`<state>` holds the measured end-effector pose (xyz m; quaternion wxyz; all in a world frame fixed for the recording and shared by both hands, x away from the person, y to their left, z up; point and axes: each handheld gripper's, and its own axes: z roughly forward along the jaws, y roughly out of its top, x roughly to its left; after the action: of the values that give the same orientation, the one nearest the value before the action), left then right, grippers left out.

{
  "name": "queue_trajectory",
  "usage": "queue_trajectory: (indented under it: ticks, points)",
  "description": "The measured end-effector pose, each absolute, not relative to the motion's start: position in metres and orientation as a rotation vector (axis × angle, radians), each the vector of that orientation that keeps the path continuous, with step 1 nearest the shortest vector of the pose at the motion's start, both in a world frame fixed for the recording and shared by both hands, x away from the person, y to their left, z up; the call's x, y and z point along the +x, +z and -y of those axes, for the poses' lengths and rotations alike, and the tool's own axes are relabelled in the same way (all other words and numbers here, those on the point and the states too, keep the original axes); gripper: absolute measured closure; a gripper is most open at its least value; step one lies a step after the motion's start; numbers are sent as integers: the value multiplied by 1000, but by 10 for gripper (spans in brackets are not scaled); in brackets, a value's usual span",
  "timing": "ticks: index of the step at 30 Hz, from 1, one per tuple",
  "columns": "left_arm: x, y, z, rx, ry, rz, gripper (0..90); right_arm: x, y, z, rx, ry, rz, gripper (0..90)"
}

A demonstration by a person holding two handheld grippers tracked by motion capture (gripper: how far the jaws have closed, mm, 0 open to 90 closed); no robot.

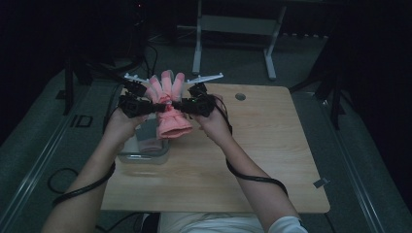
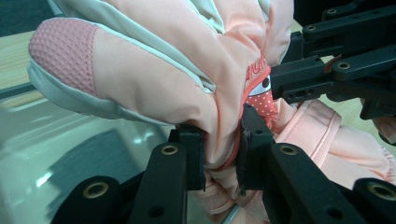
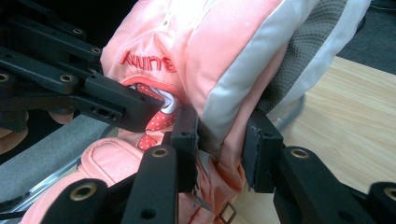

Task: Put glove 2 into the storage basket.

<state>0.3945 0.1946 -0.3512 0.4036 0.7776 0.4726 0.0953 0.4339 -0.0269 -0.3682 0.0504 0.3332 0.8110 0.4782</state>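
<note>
Nearest the person's body, both forearms [image 1: 243, 160] reach forward over the wooden table [image 1: 252, 160], each trailing a black cable, and they meet above its far left part. Just beside the table's left edge, under the left wrist, sits a clear plastic box [image 1: 144, 151] with something grey and pink folded inside it. Above and just beyond that box, held clear of the tabletop, is a pink glove [image 1: 168, 109], padded, with pale grey strips between its fingers and a textured patch on the thumb. Its long axis runs away from the person: the gathered cuff hangs toward the person and down toward the table, while the fingers point up and away toward the table's far edge. The left gripper [image 1: 145, 106] comes in from the glove's left side and is clenched on it about midway along, near the wrist; in the left gripper view the left gripper [image 2: 222, 151] has the fabric bunched tight between its two black pads, with the thumb sticking out to the left above the box. The right gripper [image 1: 187, 104] comes in from the glove's right side at the same height, and in the right gripper view the right gripper [image 3: 219, 151] is grasping a thicker fold of the same glove, its pads pressing into the pink and grey panels beside a red embroidered word and a red dotted patch. Past the glove's fingertips, beyond the table's far edge, a white metal frame [image 1: 233, 29] stands on the dark floor.
</note>
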Motion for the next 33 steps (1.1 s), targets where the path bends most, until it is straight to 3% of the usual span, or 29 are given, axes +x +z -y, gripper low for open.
queue_trajectory:
  ticks: [20, 33]
  points:
    - [385, -364, -259, 1908, 254, -1319, 753, 442, -377, -48, 945, 1438, -2569, 693]
    - [411, -409, -267, 1894, 144, -1357, 752, 459, -415, -58, 1029, 1365, -2592, 692]
